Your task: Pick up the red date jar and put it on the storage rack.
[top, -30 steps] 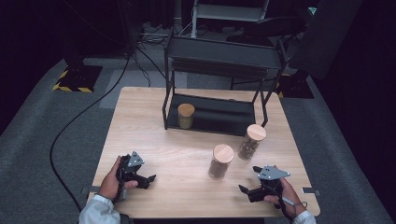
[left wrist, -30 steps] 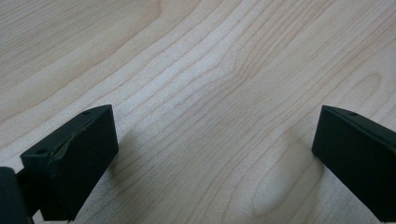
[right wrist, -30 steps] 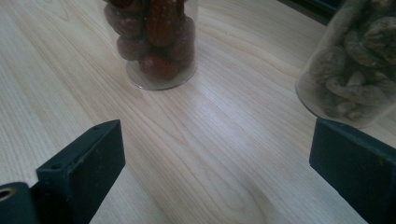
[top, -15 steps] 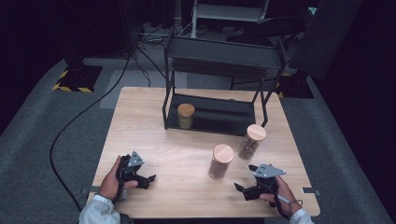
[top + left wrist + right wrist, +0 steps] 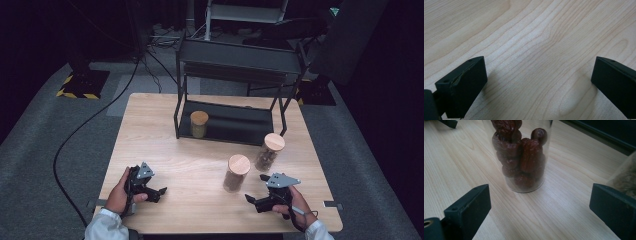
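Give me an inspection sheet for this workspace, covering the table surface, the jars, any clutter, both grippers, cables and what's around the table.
Surface: light wooden table, bare between things.
Job's things: date jar upright ahead of the right gripper; second jar beside it; third jar on the black rack's lower shelf. All have wooden lids.
Clutter: nothing seen.
Grippers: left gripper open over bare wood; right gripper open, holding nothing.
Cables: black cable on the floor at left.
Surroundings: grey carpet, dark backdrop, hazard-striped base.

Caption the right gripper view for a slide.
Open right gripper faces a glass jar of dried red dates on the wooden table.
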`<state>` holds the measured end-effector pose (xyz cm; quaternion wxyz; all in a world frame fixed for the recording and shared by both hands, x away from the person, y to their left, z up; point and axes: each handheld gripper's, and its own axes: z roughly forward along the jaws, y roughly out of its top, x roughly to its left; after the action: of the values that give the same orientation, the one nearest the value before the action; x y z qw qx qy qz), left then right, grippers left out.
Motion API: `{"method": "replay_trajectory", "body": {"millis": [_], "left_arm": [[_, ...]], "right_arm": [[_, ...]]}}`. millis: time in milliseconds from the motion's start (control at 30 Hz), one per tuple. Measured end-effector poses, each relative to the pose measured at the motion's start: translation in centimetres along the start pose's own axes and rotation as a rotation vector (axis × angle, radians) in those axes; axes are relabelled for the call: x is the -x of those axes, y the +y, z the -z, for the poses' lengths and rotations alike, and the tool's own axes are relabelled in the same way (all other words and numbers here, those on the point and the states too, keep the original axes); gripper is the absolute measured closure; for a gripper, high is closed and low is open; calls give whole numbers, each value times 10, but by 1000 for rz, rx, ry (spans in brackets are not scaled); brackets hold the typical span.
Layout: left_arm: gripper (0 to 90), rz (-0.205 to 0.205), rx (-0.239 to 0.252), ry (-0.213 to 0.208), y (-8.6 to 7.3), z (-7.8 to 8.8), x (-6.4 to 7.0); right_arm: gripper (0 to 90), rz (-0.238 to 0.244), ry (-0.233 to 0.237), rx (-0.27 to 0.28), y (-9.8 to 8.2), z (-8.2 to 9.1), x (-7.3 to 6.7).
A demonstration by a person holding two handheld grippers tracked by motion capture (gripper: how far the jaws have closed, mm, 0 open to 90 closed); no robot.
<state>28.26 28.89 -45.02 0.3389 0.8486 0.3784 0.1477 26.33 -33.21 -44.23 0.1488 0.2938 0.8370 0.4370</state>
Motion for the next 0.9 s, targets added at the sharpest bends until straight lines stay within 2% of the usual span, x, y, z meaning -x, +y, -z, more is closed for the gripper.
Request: {"method": "replay_trajectory", "body": {"millis": [300, 900], "left_arm": [[2, 1, 0, 0, 0, 0, 0], [2, -2, 0, -2, 0, 0, -1]], "right_arm": [[37, 24, 11, 9, 9, -11, -6], [39, 13, -9, 14, 20, -30, -12]]}}
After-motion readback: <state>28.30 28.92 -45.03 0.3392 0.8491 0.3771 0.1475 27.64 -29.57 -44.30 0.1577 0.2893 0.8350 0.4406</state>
